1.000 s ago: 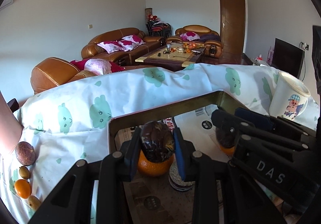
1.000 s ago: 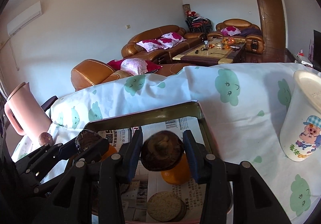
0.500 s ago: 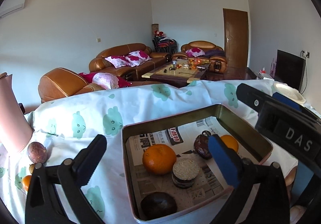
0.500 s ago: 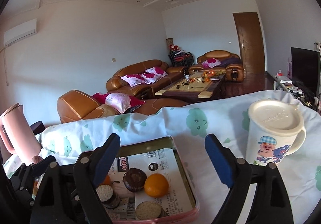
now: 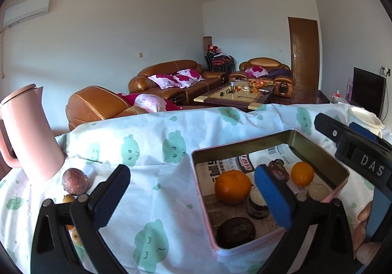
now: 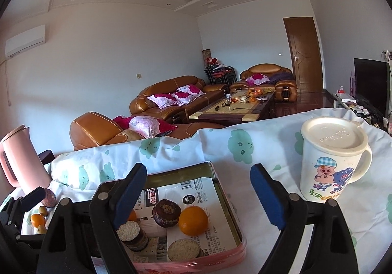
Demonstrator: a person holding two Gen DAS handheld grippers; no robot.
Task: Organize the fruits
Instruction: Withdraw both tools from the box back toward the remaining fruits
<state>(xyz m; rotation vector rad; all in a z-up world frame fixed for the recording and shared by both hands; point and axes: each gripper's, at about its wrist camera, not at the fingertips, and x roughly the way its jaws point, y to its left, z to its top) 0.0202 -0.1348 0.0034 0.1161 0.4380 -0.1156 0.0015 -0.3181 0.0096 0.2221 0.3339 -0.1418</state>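
A tin tray (image 5: 316,141) lined with newspaper holds two oranges (image 5: 232,187), dark round cakes (image 5: 235,228) and pale round biscuits. It also shows in the right wrist view (image 6: 226,200), with an orange (image 6: 193,220) and a dark cake (image 6: 166,212) inside. My left gripper (image 5: 191,194) is open and empty, above the tray's left edge. My right gripper (image 6: 198,196) is open and empty, above the tray's far right part. A purple passion fruit (image 5: 74,180) and small yellow and orange fruits (image 6: 37,220) lie on the cloth left of the tray.
A pink jug (image 5: 27,134) stands at the left on the cloud-print tablecloth (image 5: 147,151). A lidded white pig mug (image 6: 330,158) stands right of the tray. Sofas and a coffee table lie beyond the table's far edge.
Both grippers held dark cakes over the tray a second ago. They opened, left the cakes in the tray, and have drawn back and up.
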